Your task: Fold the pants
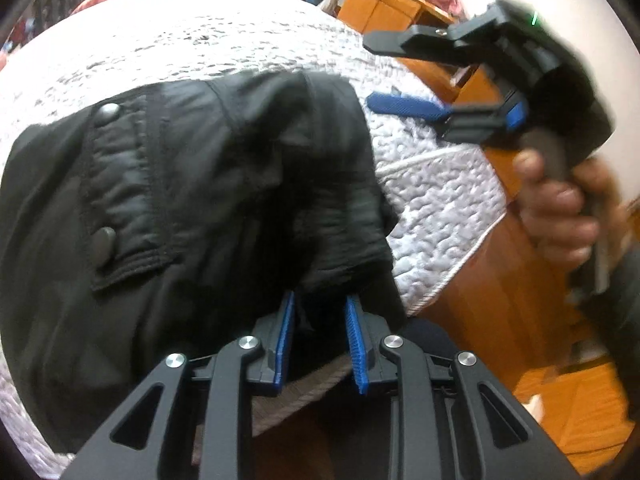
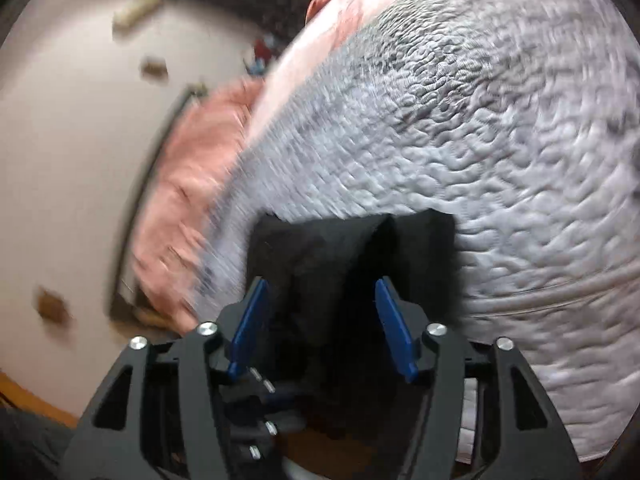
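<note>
Black pants [image 1: 200, 180] with two snap buttons on the waistband lie bunched on a grey-white quilted bed [image 1: 200, 40]. At the near edge of the bed my left gripper [image 1: 320, 300] is shut on a fold of the black fabric, which sits between its blue pads [image 1: 285, 328]. My right gripper [image 1: 370, 69] hangs open above the bed's right edge, held by a hand [image 1: 560, 216]. In the blurred right wrist view, the right gripper [image 2: 322, 282] has its pads wide apart. A dark end of the pants [image 2: 352, 248] lies between them, untouched by either pad.
The quilt [image 2: 480, 120] covers most of the bed. Pink bedding [image 2: 192, 160] lies along its far side by a pale wall. An orange wooden bed frame [image 1: 500, 280] and wooden furniture [image 1: 384, 4] stand to the right.
</note>
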Motion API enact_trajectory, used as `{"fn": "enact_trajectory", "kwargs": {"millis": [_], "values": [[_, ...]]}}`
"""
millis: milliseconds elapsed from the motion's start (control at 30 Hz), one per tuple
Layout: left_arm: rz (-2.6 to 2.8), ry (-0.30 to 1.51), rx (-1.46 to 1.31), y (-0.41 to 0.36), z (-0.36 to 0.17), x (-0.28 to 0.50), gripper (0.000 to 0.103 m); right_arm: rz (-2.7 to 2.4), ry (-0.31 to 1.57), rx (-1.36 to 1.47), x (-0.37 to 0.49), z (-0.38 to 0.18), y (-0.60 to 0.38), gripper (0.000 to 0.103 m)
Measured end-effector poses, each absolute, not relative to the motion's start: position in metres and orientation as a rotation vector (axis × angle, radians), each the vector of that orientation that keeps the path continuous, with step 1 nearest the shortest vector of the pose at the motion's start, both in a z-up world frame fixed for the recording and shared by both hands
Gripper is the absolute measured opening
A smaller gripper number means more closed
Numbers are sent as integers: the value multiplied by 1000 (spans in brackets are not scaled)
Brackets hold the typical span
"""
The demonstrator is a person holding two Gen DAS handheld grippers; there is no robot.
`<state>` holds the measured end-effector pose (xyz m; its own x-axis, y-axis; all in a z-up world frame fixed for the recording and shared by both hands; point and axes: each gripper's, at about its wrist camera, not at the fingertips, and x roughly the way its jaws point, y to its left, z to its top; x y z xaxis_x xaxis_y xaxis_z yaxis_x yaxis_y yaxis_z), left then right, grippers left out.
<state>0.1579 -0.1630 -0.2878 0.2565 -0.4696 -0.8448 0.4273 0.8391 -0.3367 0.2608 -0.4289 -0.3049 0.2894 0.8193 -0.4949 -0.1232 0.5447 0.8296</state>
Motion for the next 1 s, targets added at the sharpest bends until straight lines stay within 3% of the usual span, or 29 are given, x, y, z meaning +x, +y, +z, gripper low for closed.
{"fn": "enact_trajectory", "kwargs": {"millis": [67, 133, 233, 267, 300, 400, 500, 600, 667, 833, 1000], "values": [[-612, 1135, -88, -149, -274, 153, 31, 700, 1091, 823, 267, -312, -423, 66], [-602, 1094, -137, -129, -258, 150, 67, 716, 1110, 835, 276, -318, -412, 61], [-573, 1030, -206, -99, -240, 151, 75, 707, 1180, 751, 284, -322, -395, 39], [-557, 1016, -224, -87, -235, 153, 76, 708, 1193, 732, 286, -323, -392, 19], [-536, 1002, -240, -75, -232, 155, 81, 706, 1195, 721, 285, -323, -393, 11], [-434, 961, -277, -38, -230, 166, 90, 702, 1160, 694, 283, -318, -398, 5], [-330, 1003, -296, -12, -248, 183, 90, 613, 1230, 687, 285, -344, -404, 9], [-266, 1055, -292, 9, -267, 191, 90, 580, 1222, 656, 278, -342, -405, 29], [-242, 1075, -290, 17, -274, 191, 90, 526, 1193, 642, 265, -327, -412, 52], [-218, 1071, -340, 38, -281, 177, 92, 489, 1192, 708, 212, -310, -425, 59], [-213, 1070, -374, 47, -282, 160, 92, 467, 1265, 815, 175, -335, -413, 63]]}}
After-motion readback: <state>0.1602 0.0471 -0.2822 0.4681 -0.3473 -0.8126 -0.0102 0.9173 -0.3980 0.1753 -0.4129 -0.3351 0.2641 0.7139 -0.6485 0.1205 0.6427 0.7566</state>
